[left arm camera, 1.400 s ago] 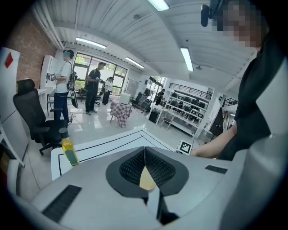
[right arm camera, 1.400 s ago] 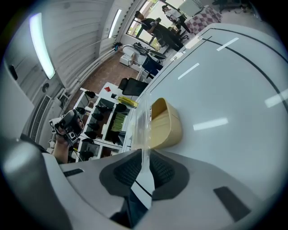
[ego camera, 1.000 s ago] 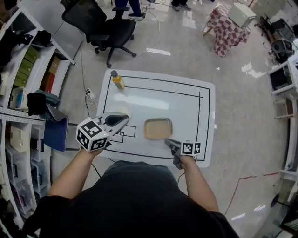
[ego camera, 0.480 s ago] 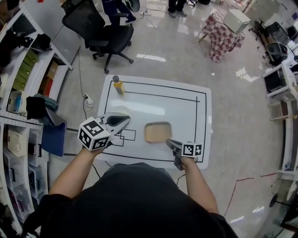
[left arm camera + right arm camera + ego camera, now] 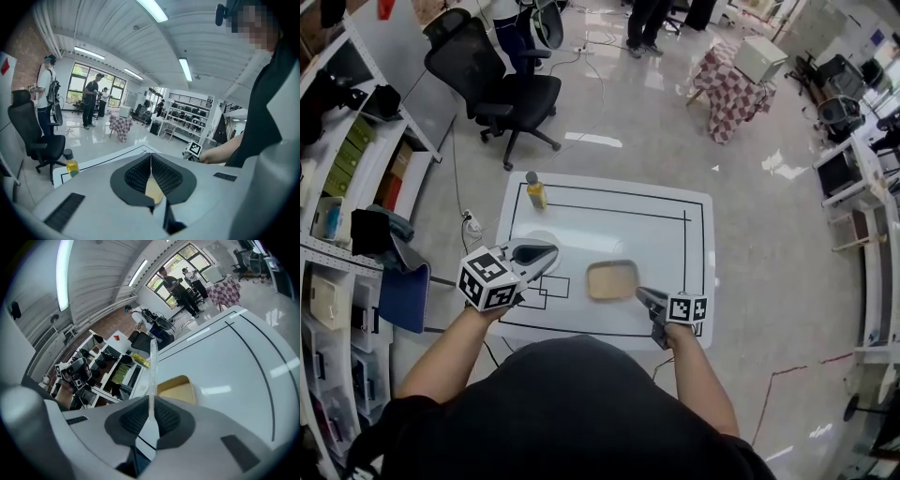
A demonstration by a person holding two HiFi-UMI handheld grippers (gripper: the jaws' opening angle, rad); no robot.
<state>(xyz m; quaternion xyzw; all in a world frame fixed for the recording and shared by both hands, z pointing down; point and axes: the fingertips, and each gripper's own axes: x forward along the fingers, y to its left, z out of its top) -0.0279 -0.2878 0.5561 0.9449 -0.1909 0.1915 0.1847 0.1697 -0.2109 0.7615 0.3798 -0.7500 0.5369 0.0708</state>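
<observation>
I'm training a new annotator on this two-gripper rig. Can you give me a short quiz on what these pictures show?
1. True or false: the tan tray lies inside the black outline drawn on the table.
2. What does the right gripper grip? A) a thin clear strip B) a spoon C) nothing
3. Fill in: seen from the person, the bottle of yellow liquid stands at the table's far ___ corner.

Key: 1 true; 2 A; 3 left.
</observation>
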